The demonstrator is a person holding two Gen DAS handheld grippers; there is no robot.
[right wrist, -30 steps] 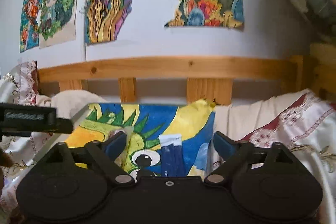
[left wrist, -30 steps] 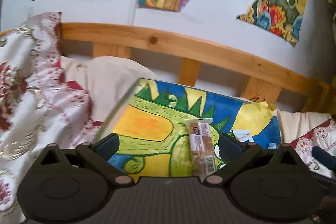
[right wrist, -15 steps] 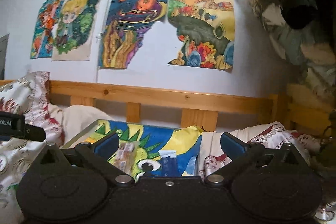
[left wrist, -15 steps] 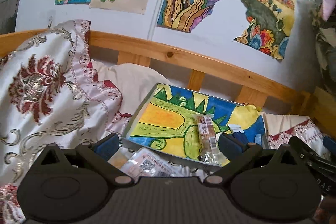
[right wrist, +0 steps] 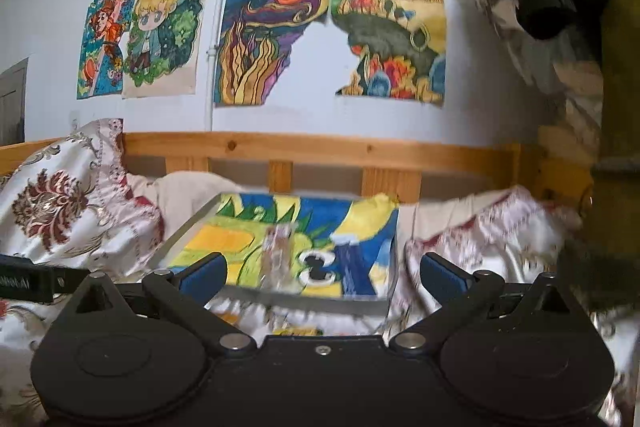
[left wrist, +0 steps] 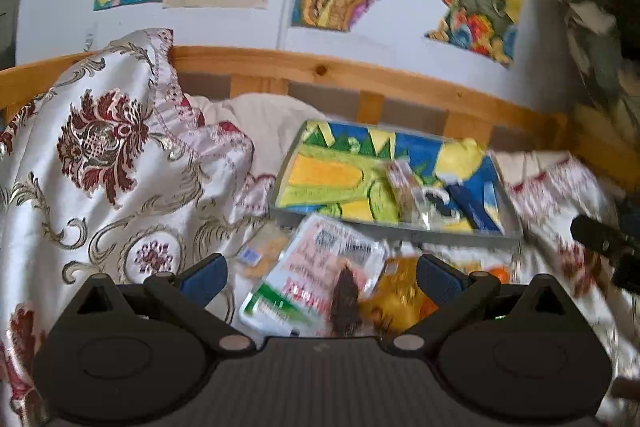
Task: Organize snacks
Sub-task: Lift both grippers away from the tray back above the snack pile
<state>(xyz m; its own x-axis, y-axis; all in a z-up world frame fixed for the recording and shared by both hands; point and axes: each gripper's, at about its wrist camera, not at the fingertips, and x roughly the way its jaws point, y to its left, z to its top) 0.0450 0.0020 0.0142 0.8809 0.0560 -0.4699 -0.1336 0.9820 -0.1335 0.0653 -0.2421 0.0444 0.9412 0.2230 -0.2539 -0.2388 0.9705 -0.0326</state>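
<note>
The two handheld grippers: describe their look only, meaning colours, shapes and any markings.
The left gripper and the right gripper look alike: matte black bodies with two rounded lobes, each with a raised disc, angled black link arms on silver pivot pins, and fingers faced with blue pads. The left's body is finely ribbed; the right's is smooth with a central screw. From the right wrist view, the left's side carries small white lettering, too blurred to read.

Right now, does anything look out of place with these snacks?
Yes. Two bars lie in the tray, but a white packet and an orange packet lie loose on the bedspread before it.
</note>
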